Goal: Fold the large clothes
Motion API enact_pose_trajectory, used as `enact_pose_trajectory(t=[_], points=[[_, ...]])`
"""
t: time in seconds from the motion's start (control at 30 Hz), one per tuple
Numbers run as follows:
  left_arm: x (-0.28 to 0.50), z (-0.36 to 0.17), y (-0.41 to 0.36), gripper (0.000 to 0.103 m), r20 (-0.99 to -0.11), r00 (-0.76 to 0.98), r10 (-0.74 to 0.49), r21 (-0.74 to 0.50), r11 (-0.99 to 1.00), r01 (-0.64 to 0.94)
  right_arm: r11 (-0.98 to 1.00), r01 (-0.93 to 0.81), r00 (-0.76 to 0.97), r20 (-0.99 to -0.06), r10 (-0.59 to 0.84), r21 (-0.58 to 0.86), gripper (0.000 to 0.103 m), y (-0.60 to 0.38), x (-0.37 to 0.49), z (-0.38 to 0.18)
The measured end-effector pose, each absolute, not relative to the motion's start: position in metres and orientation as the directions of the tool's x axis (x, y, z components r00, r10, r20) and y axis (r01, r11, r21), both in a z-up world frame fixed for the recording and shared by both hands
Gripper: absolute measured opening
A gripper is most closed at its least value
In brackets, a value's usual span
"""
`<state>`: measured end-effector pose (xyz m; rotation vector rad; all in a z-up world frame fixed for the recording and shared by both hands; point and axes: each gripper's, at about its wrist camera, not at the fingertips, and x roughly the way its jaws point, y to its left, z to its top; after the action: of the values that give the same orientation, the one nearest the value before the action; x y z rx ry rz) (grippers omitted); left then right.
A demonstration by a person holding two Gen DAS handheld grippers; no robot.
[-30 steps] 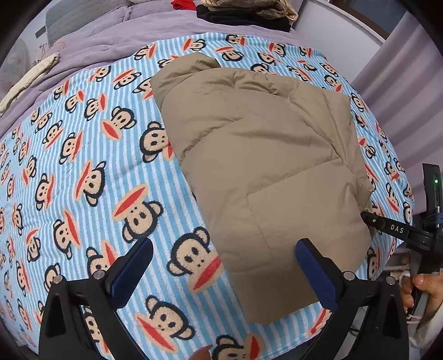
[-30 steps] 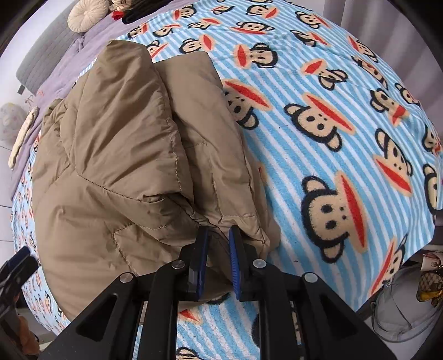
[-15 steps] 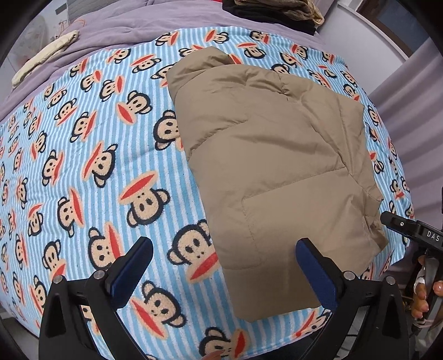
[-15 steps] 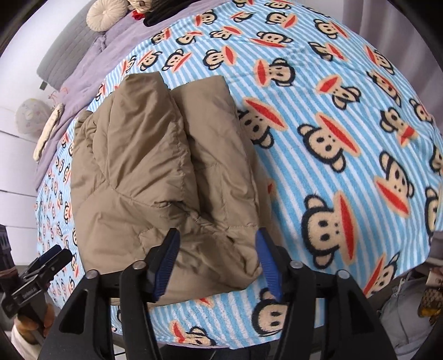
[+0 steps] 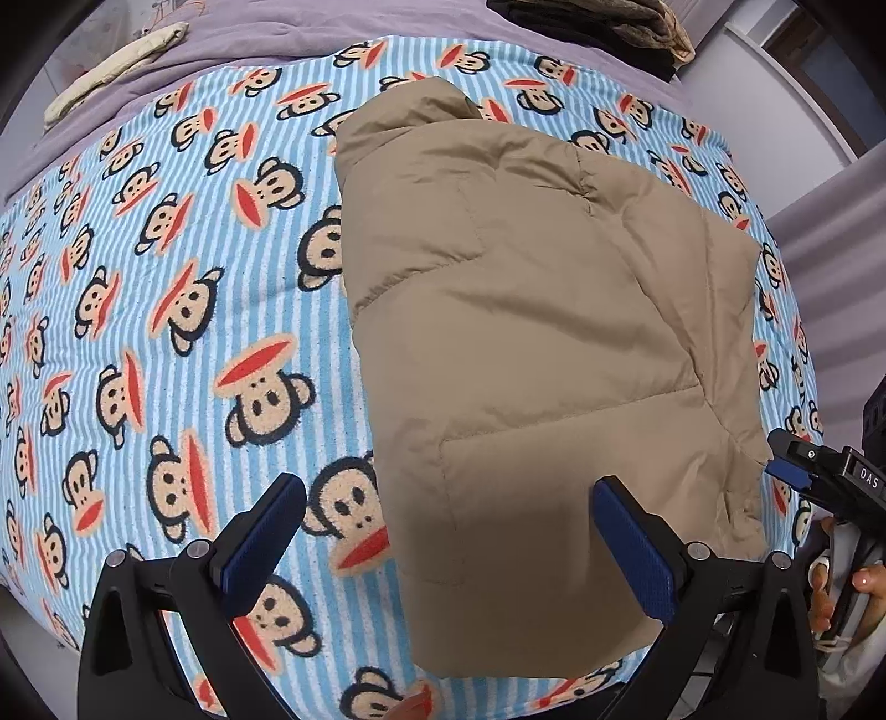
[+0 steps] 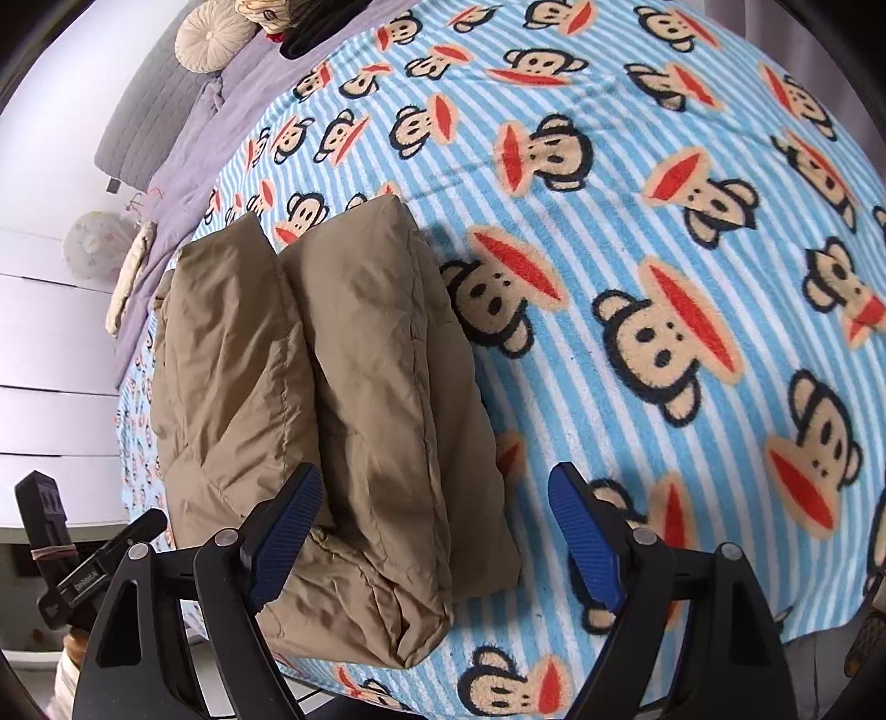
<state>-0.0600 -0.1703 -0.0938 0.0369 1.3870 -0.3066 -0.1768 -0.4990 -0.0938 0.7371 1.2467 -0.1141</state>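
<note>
The tan padded jacket (image 5: 531,354) lies folded into a compact block on the monkey-print blanket (image 5: 166,310) that covers the bed, near the blanket's near edge. Left claw (image 5: 451,545): jaws spread wide, holding nothing, positioned above the jacket's near edge and the blanket just beside it. Right claw (image 6: 437,531): jaws likewise spread wide and empty, positioned over the near end of the jacket (image 6: 332,399), with one blue pad (image 6: 285,529) above the fabric and the other above the blanket (image 6: 692,249). In the right wrist view, the jacket shows two thick folded layers side by side. A purple sheet (image 5: 288,27) extends beyond the blanket's far edge, with a cream cloth roll (image 5: 111,75) on it.
</note>
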Motion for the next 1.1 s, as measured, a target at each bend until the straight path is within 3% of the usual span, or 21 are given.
enact_pose_trajectory(t=[0.37,0.6,0.8,0.97,1.03,1.1], points=[[-0.052,-0.098,-0.169,0.103,-0.97,0.138,-0.198,-0.166,0.962,0.216,0.766,0.421,0.342,-0.868,0.362,0.485,0.088,-0.5,-0.153,-0.111],[-0.037,-0.096,-0.153,0.103,-0.913,0.083,-0.399,-0.376,0.904,0.205,0.692,0.406,0.282,-0.802,0.526,0.597,0.088,-0.516,-0.131,-0.128],[-0.018,-0.114,-0.136,0.103,-0.839,0.021,-0.544,-0.536,0.831,0.147,0.662,0.37,0.294,-0.758,0.582,0.652,0.088,-0.525,-0.115,-0.129],[-0.003,-0.129,-0.119,0.103,-0.715,0.004,-0.7,-0.699,0.714,0.047,0.626,0.321,0.27,-0.702,0.659,0.711,0.088,-0.519,-0.097,-0.136],[0.003,-0.135,-0.117,0.103,-0.702,0.007,-0.713,-0.712,0.701,0.043,0.601,0.275,0.265,-0.66,0.703,0.751,0.088,-0.514,-0.089,-0.133],[0.008,-0.145,-0.118,0.103,-0.718,0.0,-0.696,-0.695,0.718,0.041,0.641,0.238,0.238,-0.684,0.689,0.729,0.088,-0.506,-0.077,-0.132]])
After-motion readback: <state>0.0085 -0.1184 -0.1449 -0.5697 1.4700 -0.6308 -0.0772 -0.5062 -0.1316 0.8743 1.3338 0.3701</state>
